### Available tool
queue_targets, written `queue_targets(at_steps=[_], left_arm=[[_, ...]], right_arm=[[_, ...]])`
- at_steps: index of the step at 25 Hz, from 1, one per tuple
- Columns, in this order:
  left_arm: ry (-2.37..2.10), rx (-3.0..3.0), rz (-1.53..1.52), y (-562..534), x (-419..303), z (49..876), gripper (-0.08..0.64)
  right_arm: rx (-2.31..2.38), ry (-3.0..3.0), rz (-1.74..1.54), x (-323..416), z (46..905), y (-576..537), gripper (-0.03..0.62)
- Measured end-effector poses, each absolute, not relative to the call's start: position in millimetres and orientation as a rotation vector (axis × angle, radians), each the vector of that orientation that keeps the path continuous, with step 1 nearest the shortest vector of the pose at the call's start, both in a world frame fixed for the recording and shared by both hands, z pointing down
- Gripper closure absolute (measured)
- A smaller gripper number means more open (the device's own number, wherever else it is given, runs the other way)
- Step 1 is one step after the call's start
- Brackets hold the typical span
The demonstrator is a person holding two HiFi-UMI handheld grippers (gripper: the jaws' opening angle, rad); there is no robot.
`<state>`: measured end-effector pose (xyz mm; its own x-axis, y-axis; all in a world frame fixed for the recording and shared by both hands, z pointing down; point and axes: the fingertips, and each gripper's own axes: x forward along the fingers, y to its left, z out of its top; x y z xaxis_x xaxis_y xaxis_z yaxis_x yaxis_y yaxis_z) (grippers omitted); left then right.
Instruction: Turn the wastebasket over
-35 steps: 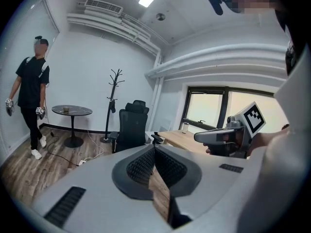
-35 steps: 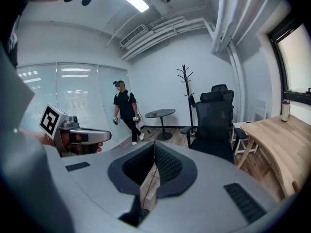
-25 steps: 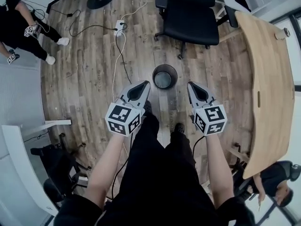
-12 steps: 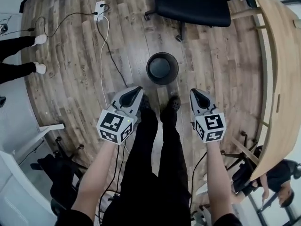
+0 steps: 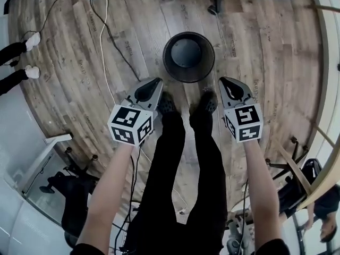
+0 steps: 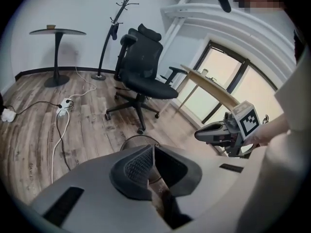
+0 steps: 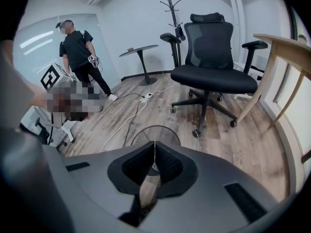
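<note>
A dark mesh wastebasket (image 5: pixel 188 57) stands upright on the wooden floor, mouth up, just ahead of the person's shoes. My left gripper (image 5: pixel 154 83) hovers near its left front side, jaws shut and empty. My right gripper (image 5: pixel 226 81) hovers near its right front side, also shut and empty. Neither touches the basket. In the left gripper view the wastebasket rim (image 6: pixel 138 141) peeks over the shut left gripper (image 6: pixel 153 147), with the right gripper (image 6: pixel 199 135) off to the side. The right gripper view shows the wastebasket (image 7: pixel 155 132) just beyond the shut right gripper (image 7: pixel 155 143).
A black office chair (image 7: pixel 214 76) stands behind the basket. A wooden table (image 7: pixel 286 47) runs along the right. A power strip with cables (image 6: pixel 63 108) lies on the floor to the left. A person (image 7: pixel 80 52) stands farther left, near a small round table (image 7: pixel 141 50).
Both grippers have sunk toward the floor, still shut. The head view has dropped too, so the wastebasket looks larger and lies closer between the two tips.
</note>
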<state>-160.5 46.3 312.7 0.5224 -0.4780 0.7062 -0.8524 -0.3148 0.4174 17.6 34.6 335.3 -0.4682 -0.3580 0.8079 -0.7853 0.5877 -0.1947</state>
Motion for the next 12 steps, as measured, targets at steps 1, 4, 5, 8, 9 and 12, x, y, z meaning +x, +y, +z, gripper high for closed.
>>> queue_targets(at_steps=[1,4,5,8,9,12], left_arm=[[-1.083,1.956,0.609,45,-161,329,0.540],[-1.096,1.945,0.660,38,-166,375,0.540],[-1.098,1.942,0.681,36,-168,390,0.540],[-1.090,1.920,0.737,29,-173,432,0.538],[-1.088,1.915,0.745,25,-174,443,0.538],[-1.083,1.891,0.744,15,-172,466,0.448]], right_arm=[[0.889,-2.064,0.732,18,351,33,0.558],[0.870,-2.047,0.732,23,392,25,0.558],[0.872,-2.039,0.728,26,405,21,0.558],[0.876,-2.012,0.725,31,439,8,0.558],[0.871,-2.006,0.732,32,449,4,0.558],[0.863,-1.989,0.752,33,473,-2,0.557]])
